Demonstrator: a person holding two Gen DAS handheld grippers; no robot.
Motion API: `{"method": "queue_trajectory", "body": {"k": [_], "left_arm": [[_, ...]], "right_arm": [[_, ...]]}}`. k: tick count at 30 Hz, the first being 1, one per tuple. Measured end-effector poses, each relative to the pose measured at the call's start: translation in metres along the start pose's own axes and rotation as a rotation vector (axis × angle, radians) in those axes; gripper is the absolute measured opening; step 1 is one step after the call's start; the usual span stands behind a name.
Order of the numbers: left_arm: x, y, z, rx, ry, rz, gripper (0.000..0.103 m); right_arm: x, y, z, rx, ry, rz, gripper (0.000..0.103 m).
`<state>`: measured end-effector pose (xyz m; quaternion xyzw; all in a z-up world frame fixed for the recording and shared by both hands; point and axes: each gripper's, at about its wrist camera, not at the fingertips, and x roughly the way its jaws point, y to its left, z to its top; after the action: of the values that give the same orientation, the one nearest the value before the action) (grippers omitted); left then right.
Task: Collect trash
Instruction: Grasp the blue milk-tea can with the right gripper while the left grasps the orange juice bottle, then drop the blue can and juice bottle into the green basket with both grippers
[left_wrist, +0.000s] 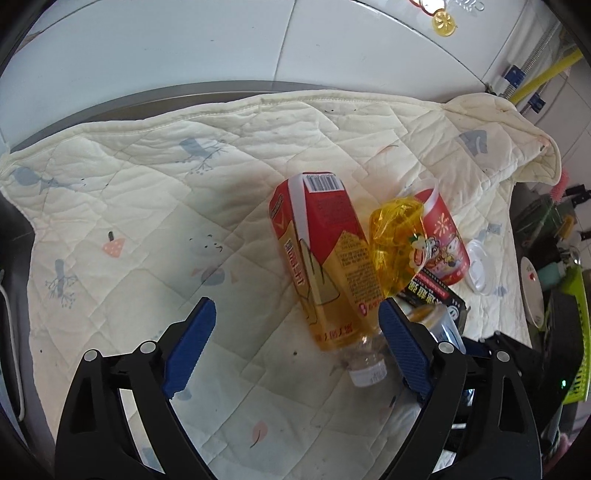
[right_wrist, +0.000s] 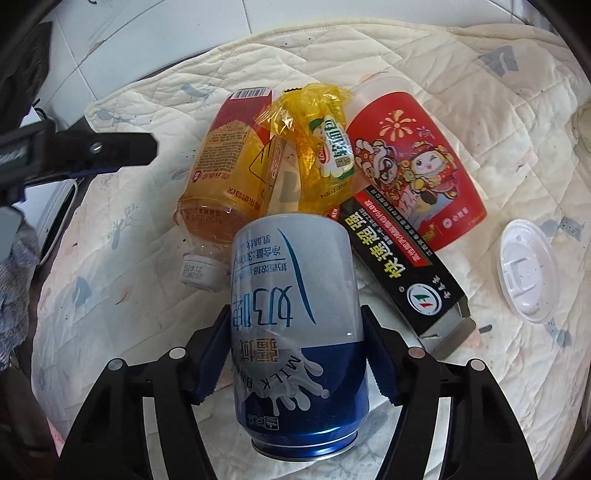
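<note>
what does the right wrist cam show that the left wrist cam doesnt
Only the right wrist view shows the right gripper with its pads against the blue and white milk can, and the whole black carton.

Only the left wrist view shows the left gripper with jaws wide open and nothing between them, plus the yellow pipe and green basket at the right edge.

Both show the bottle with the red and yellow label, the yellow wrapper, the red cup, the white lid and the quilted cloth.
</note>
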<state>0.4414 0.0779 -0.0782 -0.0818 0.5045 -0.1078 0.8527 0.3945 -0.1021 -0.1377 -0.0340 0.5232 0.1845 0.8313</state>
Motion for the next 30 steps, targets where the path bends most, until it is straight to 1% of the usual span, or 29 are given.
{"method": "queue_trajectory", "body": {"k": [6,14,22,27,30], "left_arm": [[0.017,-0.008,0.012,-0.009,0.021,-0.002,0.089],[0.042,-0.018,0.022,-0.001,0.056,0.024,0.089],[0.062,-0.032,0.027,0.019,0.081,0.046,0.089],[0.072,-0.034,0.030,0.010,0.086,0.051,0.089],[0.078,-0.033,0.033,0.010,0.087,0.067,0.089]], "right_arm": [[-0.018,-0.011,-0.014,0.041,-0.020,-0.003,0.064],[-0.041,-0.028,-0.039,0.093,-0.046,-0.011,0.064],[-0.061,-0.030,-0.059,0.117,-0.070,-0.022,0.064],[-0.078,-0.029,-0.075,0.132,-0.091,-0.021,0.064],[-0.089,-0.028,-0.086,0.140,-0.103,-0.024,0.064]]}}
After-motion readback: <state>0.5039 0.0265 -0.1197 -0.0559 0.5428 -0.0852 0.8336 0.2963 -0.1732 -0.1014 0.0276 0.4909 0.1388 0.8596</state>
